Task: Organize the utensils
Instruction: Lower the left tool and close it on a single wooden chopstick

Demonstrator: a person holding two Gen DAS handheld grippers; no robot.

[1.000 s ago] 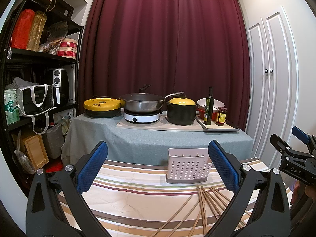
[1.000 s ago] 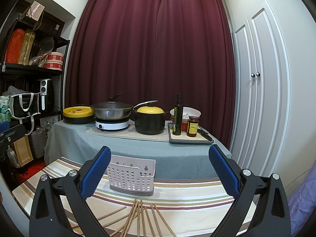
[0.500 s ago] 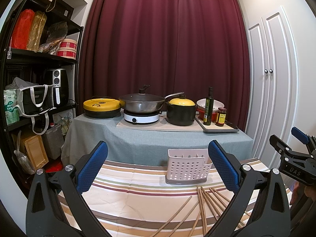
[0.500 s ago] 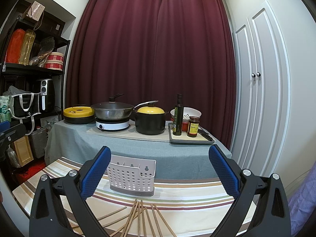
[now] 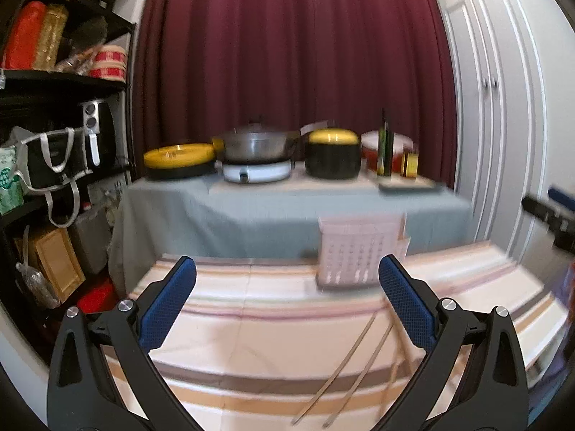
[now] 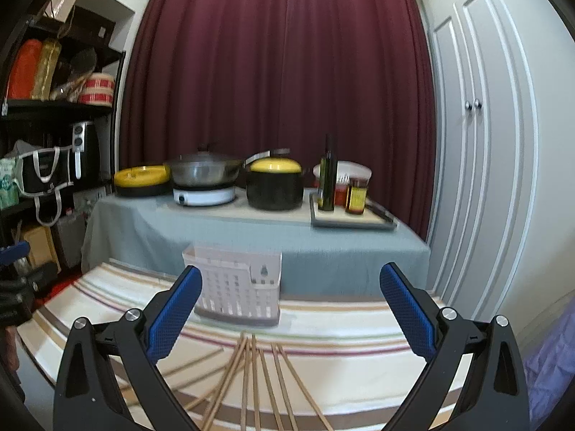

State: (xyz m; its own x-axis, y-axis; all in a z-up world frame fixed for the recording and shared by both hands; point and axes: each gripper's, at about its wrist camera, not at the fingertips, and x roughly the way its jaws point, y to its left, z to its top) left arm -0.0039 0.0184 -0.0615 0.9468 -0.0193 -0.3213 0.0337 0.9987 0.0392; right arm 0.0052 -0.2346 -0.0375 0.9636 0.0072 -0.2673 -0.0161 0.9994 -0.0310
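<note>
Several wooden chopsticks [image 6: 258, 380] lie fanned out on the striped tablecloth [image 6: 341, 327], just below and ahead of my right gripper [image 6: 287, 305], which is open and holds nothing. Behind them stands a white perforated utensil holder [image 6: 239, 287], upright. In the left wrist view the same holder [image 5: 359, 255] stands ahead and to the right, and two chopsticks [image 5: 341, 366] lie on the cloth [image 5: 251, 323] toward the lower right. My left gripper [image 5: 287, 298] is open and empty. The right gripper's body [image 5: 550, 215] shows at that view's right edge.
Behind the striped table stands a grey-clothed table [image 6: 215, 222] with a yellow-lidded pan [image 6: 142, 179], a wok on a cooker [image 6: 205, 183], a black pot [image 6: 275, 186] and a tray with a bottle [image 6: 329, 179] and jar. Black shelving [image 5: 54, 125] fills the left; white cupboard doors [image 6: 485, 161] the right.
Both grippers have tilted down and moved closer to the striped table; the view is blurred from motion. The left view has shifted left, so fewer chopsticks show. Both stay open.
</note>
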